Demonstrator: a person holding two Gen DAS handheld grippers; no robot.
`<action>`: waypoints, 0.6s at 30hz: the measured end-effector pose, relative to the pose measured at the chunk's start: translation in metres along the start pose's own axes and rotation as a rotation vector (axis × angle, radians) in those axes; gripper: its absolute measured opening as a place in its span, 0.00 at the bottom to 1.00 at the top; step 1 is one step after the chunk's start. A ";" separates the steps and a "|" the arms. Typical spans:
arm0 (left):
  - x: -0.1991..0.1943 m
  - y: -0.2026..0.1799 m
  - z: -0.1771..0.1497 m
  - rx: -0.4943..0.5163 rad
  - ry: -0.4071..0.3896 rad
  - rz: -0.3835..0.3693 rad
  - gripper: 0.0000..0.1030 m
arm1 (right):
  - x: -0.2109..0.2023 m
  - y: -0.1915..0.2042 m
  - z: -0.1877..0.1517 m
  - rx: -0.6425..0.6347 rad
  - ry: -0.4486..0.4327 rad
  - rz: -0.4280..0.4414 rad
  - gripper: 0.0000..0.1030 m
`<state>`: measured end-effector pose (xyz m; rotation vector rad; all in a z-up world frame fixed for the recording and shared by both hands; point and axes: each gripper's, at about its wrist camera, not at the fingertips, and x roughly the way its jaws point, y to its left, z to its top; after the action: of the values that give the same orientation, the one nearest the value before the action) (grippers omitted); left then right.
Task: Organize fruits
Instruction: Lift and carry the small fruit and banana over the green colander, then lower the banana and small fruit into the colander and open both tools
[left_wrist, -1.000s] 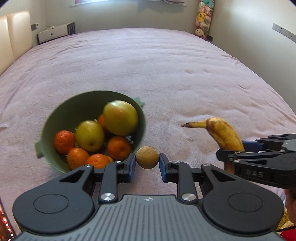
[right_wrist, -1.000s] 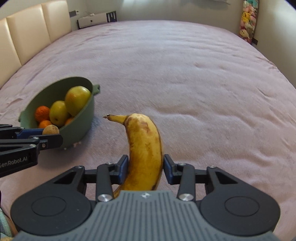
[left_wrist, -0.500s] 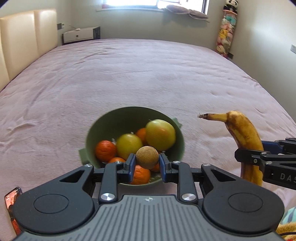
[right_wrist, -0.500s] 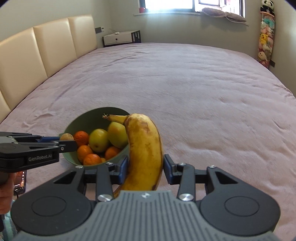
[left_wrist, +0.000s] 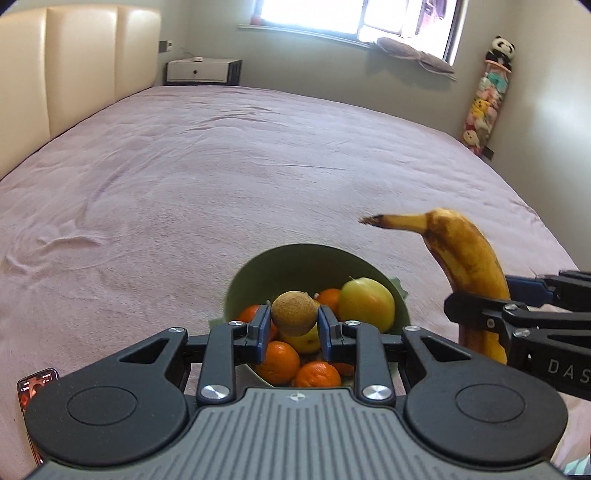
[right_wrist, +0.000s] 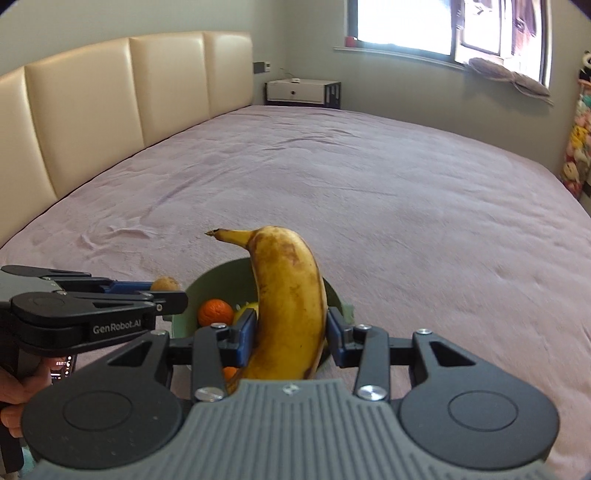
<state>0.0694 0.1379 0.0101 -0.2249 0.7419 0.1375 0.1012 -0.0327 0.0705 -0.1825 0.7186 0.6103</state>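
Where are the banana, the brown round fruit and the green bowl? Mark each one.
banana (right_wrist: 291, 295): right wrist view, middle of its spotted peel.
brown round fruit (left_wrist: 294, 312): left wrist view, its rough front face.
green bowl (left_wrist: 291, 264): left wrist view, bare inner far wall.

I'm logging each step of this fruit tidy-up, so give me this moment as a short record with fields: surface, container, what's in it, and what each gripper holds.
surface: pink bedspread
container: green bowl, resting on the bedspread
bowl contents: oranges and yellow-green apples
left gripper: shut on a round brown fruit, in front of the bowl
right gripper: shut on a spotted banana, stem pointing left
fruit lying loose on the bedspread: none visible
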 end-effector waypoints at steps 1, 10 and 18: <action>0.002 0.003 0.001 -0.008 0.001 0.002 0.29 | 0.004 0.002 0.004 -0.015 -0.002 0.006 0.37; 0.026 0.016 0.003 -0.052 0.045 0.011 0.29 | 0.051 -0.003 0.024 -0.091 0.035 0.063 0.37; 0.058 0.021 -0.002 -0.056 0.130 -0.024 0.29 | 0.096 -0.003 0.021 -0.155 0.104 0.105 0.37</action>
<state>0.1060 0.1602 -0.0345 -0.2978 0.8646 0.1221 0.1717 0.0165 0.0222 -0.3228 0.7849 0.7618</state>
